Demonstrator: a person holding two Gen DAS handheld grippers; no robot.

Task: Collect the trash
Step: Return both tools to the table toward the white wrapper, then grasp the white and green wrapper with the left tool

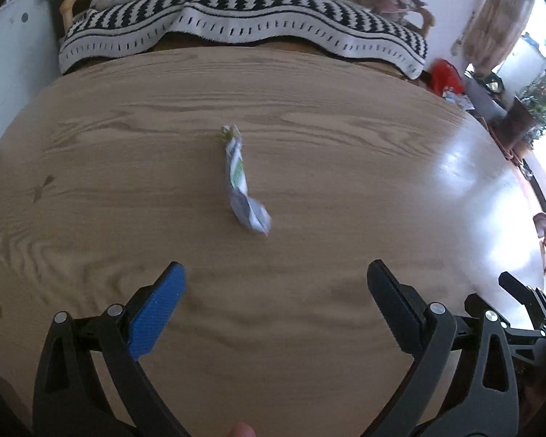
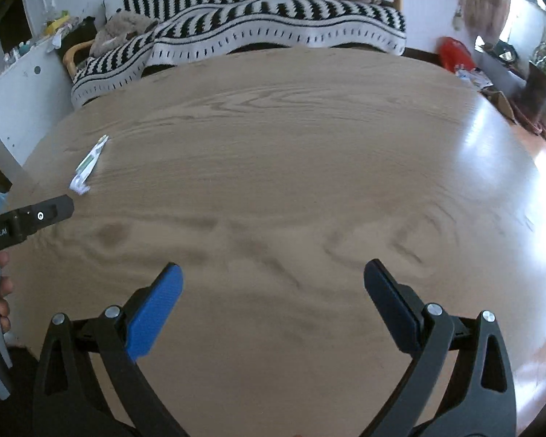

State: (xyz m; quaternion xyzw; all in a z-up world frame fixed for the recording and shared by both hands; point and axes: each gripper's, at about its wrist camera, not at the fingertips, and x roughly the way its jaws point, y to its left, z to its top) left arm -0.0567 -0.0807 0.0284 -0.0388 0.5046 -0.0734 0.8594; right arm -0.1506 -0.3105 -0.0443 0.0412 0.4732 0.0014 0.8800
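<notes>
**Crumpled wrapper on the wooden table, both grippers spread wide**

A twisted, crumpled wrapper (image 1: 243, 182), white and grey with a green patch, lies on the wooden table (image 1: 345, 182). In the left wrist view it sits just ahead of the left gripper (image 1: 275, 276), toward 12 o'clock, long axis running from 12 to 5 o'clock. Printing on it is too blurred to read.

The left gripper's 2 fingers stand far apart, 1 with a blue pad (image 1: 156, 317) at 8 o'clock and 1 dark at 4 o'clock, with nothing between them; they are apart from the wrapper.

In the right wrist view the right gripper (image 2: 273, 276) is likewise spread wide and holds nothing, over bare wood. The wrapper (image 2: 87, 165) appears there at 10 o'clock, well apart from those fingers. At 9 o'clock the left gripper's black body (image 2: 25, 222) enters the view, bearing white lettering cut off by the edge; "Robot.AI" is the legible part. Skin-toned fingers (image 2: 3, 291) grip a grey handle below it.

Beyond the table's far edge, at 12 o'clock, a black-and-white striped blanket (image 1: 236, 18) drapes over a seat. A red object (image 1: 446, 76) sits at 2 o'clock.
</notes>
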